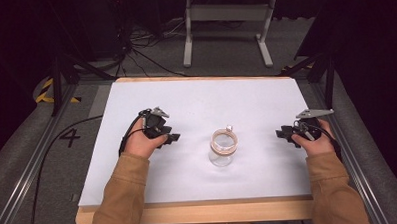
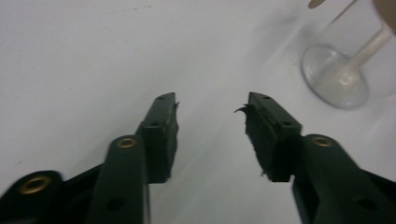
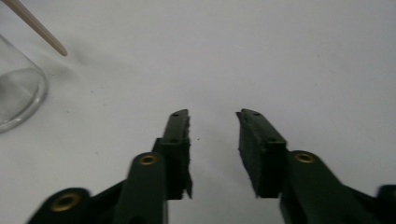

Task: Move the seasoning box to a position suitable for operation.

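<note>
1. Clear glass jar (image 1: pixel 223 150) stands upright mid-table (image 1: pixel 186 100), between both grippers, touching neither.
2. Inside: wooden stick (image 1: pixel 227 136), leaning, tip past rim.
3. Left hand-held gripper (image 1: pixel 175 138) released, empty.
4. Right hand-held gripper (image 1: pixel 279 133) released, empty.

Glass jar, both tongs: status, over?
Left tongs open, empty, left of jar. Right tongs open, empty, right of it. Glass jar upright mid-table, wooden lid on, untouched. Nothing between tongs and jar.
</note>
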Tool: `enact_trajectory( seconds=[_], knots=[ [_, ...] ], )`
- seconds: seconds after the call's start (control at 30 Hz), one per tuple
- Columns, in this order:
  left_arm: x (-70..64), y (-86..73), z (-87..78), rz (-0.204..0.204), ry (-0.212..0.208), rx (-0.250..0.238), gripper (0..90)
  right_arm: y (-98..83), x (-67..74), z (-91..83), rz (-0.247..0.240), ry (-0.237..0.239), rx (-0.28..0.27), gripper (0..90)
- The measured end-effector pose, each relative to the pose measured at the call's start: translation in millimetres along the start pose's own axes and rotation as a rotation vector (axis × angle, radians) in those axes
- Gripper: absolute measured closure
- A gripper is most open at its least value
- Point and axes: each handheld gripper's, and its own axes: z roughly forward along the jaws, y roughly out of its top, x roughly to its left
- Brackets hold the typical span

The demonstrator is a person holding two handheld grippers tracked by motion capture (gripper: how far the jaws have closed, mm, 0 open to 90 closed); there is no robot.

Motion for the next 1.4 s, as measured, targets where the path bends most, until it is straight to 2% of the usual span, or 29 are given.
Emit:
enact_trajectory(
  seconds=[0.1,0.23,0.33,0.4,0.43,0.57,0.6,0.63,0.77,0.8,0.9,0.97,1.03,1.07,1.13,1.17,1.23,1.4],
  knots=[
    [-2.6,2.2,-2.6,0.010,-0.023,-0.004,66.5,1.7,3.6,-4.7,-0.011,0.003,-0.011,77.6],
    [-8.8,5.8,-2.7,0.043,-0.018,-0.007,77.0,4.5,8.9,-10.3,-0.031,0.015,-0.024,89.1],
    [-10.6,7.4,-2.3,0.056,-0.014,-0.010,78.9,5.0,11.5,-11.0,-0.033,0.035,-0.025,89.8],
    [-13.3,9.1,-1.3,0.060,-0.045,-0.001,81.1,5.6,13.4,-10.6,-0.058,0.031,-0.025,89.9],
    [-16.3,9.2,1.9,0.061,-0.052,-0.011,81.6,6.0,14.6,-10.7,-0.059,0.034,-0.025,89.9],
    [-32.0,12.7,18.4,0.096,-0.087,0.016,83.1,7.6,19.4,-9.6,-0.072,0.050,-0.026,89.9],
    [-35.9,13.6,21.6,0.103,-0.089,0.025,83.2,8.0,21.8,-7.9,-0.091,0.059,-0.021,89.9],
    [-40.7,15.2,25.7,0.133,-0.091,0.049,83.2,8.0,21.8,-7.9,-0.091,0.059,-0.021,89.9],
    [-54.7,18.3,33.8,0.160,-0.126,0.050,83.9,9.3,28.7,-3.3,-0.122,0.074,-0.008,89.8],
    [-58.4,18.5,35.0,0.158,-0.127,0.042,83.9,9.4,29.7,-2.4,-0.128,0.076,-0.007,89.8],
    [-63.3,20.1,37.1,0.175,-0.137,0.060,83.5,10.0,34.5,0.4,-0.145,0.091,0.002,89.5],
    [-65.5,20.0,40.2,0.181,-0.129,0.056,83.5,10.3,36.6,1.3,-0.153,0.102,0.006,89.0],
    [-67.4,19.4,41.9,0.172,-0.131,0.066,83.6,10.5,38.6,2.4,-0.164,0.107,0.010,89.0],
    [-67.4,20.2,42.5,0.186,-0.133,0.070,83.7,10.6,39.9,2.9,-0.161,0.113,0.011,89.0],
    [-69.3,20.0,44.2,0.196,-0.132,0.053,84.5,10.8,41.9,4.0,-0.166,0.117,0.015,89.0],
    [-71.6,19.4,46.1,0.189,-0.127,0.020,85.4,10.9,42.7,4.4,-0.172,0.117,0.019,89.0],
    [-73.9,20.7,48.6,0.214,-0.119,0.011,86.7,10.9,44.0,5.6,-0.180,0.121,0.017,89.1],
    [-76.2,20.0,53.9,0.198,-0.121,-0.010,89.4,10.9,44.6,6.5,-0.183,0.120,0.020,89.3]
  ],
)
